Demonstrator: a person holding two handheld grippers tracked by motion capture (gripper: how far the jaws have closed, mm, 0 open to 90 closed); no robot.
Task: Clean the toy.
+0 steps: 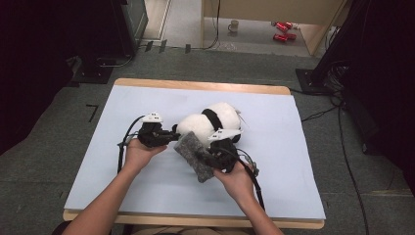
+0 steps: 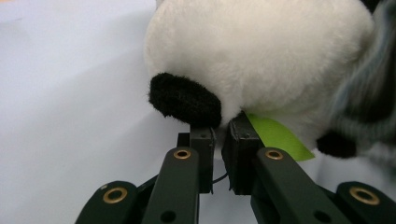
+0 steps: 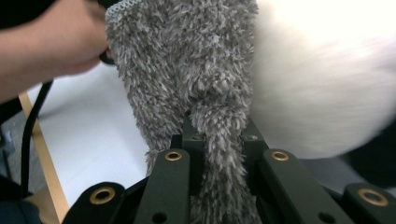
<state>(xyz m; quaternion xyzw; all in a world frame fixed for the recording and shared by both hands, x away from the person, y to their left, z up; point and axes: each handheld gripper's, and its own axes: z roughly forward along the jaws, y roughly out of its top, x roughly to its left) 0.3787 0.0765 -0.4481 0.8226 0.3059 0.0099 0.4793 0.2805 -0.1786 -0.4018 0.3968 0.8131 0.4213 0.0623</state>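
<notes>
Hands level: right gripper (image 3: 217,140) pinches grey cloth (image 3: 187,65) (against panda (image 1: 213,122)).

A pale blue sheet (image 1: 147,196) covers the wooden table (image 1: 195,86), which stands on grey carpet (image 1: 49,161), while a white mug (image 1: 234,25) and red cans (image 1: 283,31) sit on the floor well beyond it.

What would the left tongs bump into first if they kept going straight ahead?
Most likely the white and black plush panda toy: the left tongs point straight at its fluffy white body, tips apparently already at the fur beside a black patch. Depth is hard to judge.
</notes>
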